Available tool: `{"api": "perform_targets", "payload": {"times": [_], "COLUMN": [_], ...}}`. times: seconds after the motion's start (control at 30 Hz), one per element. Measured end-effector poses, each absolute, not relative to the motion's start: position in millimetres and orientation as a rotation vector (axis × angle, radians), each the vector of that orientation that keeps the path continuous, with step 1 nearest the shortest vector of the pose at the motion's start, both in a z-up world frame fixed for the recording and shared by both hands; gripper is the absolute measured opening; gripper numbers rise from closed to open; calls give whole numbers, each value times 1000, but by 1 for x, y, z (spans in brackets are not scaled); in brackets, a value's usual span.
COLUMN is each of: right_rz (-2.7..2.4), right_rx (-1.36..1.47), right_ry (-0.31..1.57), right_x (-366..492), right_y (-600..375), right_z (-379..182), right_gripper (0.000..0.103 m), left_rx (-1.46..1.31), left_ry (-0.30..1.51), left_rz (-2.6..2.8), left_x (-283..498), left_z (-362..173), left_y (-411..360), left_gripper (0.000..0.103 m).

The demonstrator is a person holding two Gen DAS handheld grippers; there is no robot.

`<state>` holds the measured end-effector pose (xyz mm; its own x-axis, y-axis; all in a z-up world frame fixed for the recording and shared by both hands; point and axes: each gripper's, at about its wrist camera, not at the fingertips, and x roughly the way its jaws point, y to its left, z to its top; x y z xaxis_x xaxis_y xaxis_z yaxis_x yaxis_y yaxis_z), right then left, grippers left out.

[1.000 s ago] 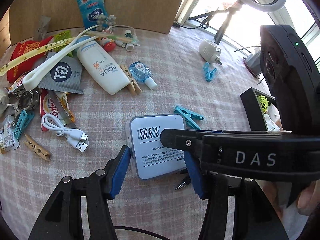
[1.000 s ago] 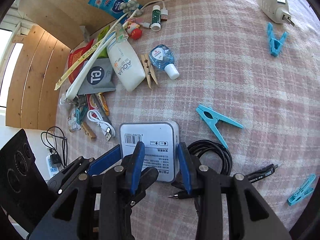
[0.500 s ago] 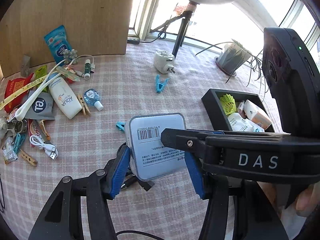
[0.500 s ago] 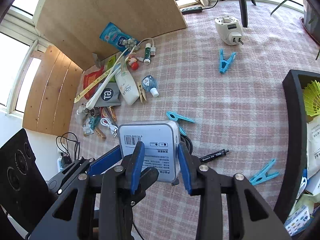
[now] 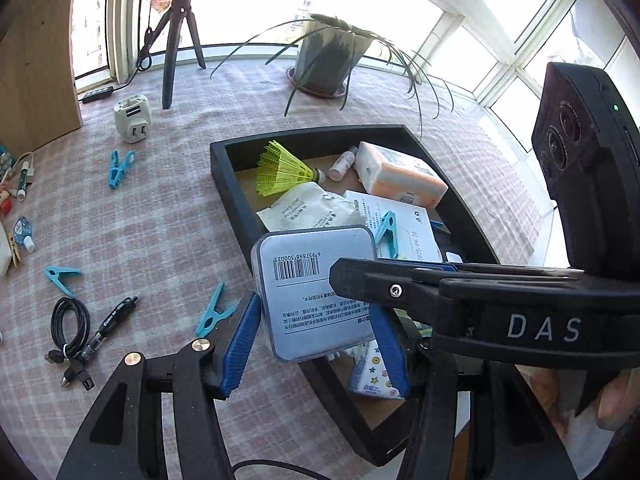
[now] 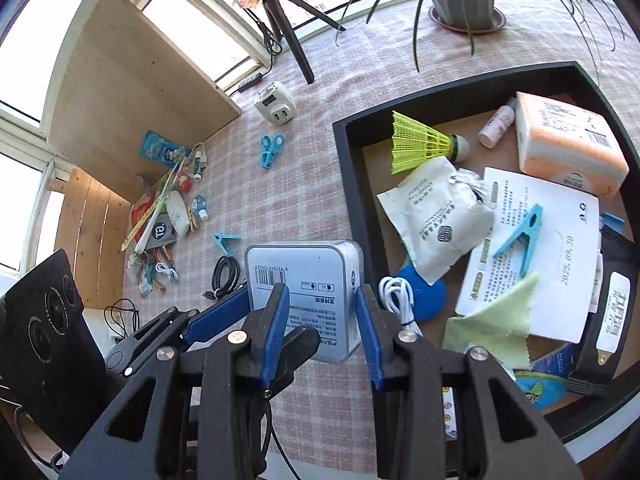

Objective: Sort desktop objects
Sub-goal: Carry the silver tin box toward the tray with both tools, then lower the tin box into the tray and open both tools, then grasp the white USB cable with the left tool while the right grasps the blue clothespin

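Both claws grip the silver tin (image 5: pixel 316 292) together: the left claw (image 5: pixel 316 340) pinches its two flat side edges, the right claw (image 6: pixel 322 332) clamps it across its thickness. The tin hangs above the counter (image 5: pixel 152 216), partly over the near-left wall of the black tray (image 5: pixel 228 184). The tray's cluttered floor lies just ahead and to the right of both claws, neither nearer

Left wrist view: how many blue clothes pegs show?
4 pegs: one by the adapter, one above the cable, one beside the tin, one in the tray; more may be hidden.
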<state>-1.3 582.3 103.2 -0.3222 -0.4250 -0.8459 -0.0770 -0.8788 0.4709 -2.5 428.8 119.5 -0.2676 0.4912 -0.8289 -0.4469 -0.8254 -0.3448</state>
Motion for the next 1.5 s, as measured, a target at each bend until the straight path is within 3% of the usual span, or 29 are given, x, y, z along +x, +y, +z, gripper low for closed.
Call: {"api": "perform_targets", "payload": {"times": [0.27, 0.5, 0.67, 1.23, 1.5], "right_rz": [-2348, -2357, -2409, -2356, -2289], "right_rx": [1743, 1722, 1701, 1666, 1614], "right_ry": [-738, -771, -735, -420, -261], "right_x": [41, 61, 67, 47, 26], "right_y": [658, 683, 679, 578, 505], "right_z": [92, 95, 99, 106, 114], "right_gripper": [35, 35, 52, 54, 54], "left_rx": [-1403, -1411, -1403, -1515, -1625], "left_ry": [50, 56, 72, -100, -280], "left_rz": [1994, 1981, 2030, 2271, 2416], "left_x": [31, 42, 43, 16, -6], "left_z": [114, 118, 122, 116, 105], "left_y": [500, 511, 497, 342, 241], "left_gripper": [52, 53, 53, 54, 54]}}
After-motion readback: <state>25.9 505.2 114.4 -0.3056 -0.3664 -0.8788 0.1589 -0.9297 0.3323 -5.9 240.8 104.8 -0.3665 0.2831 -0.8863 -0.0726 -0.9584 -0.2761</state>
